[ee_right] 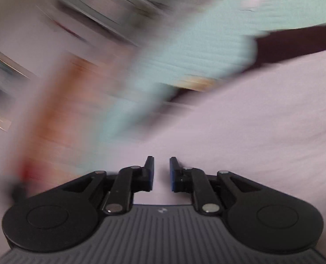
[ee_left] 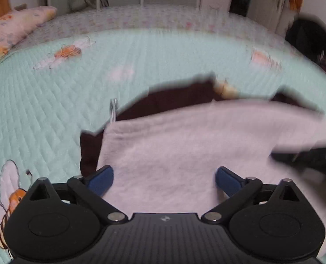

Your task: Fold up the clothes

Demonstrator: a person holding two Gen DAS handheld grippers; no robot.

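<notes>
Folding is at an early stage: pale lilac fleece garment (ee_left: 185, 145) lies unfolded over a dark maroon cloth (ee_left: 176, 101) on the mint quilted bed (ee_left: 52, 101), left claw (ee_left: 164, 181) spread above it, right claw (ee_right: 162, 173) closed to its narrowest, apparently pinching fleece.

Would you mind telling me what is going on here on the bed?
A person with a gripper in each hand is folding a pale pink garment lying over a dark one on the mint quilt. The left gripper hangs open over the pink fabric. The right gripper is nearly closed, in a blurred view.
</notes>
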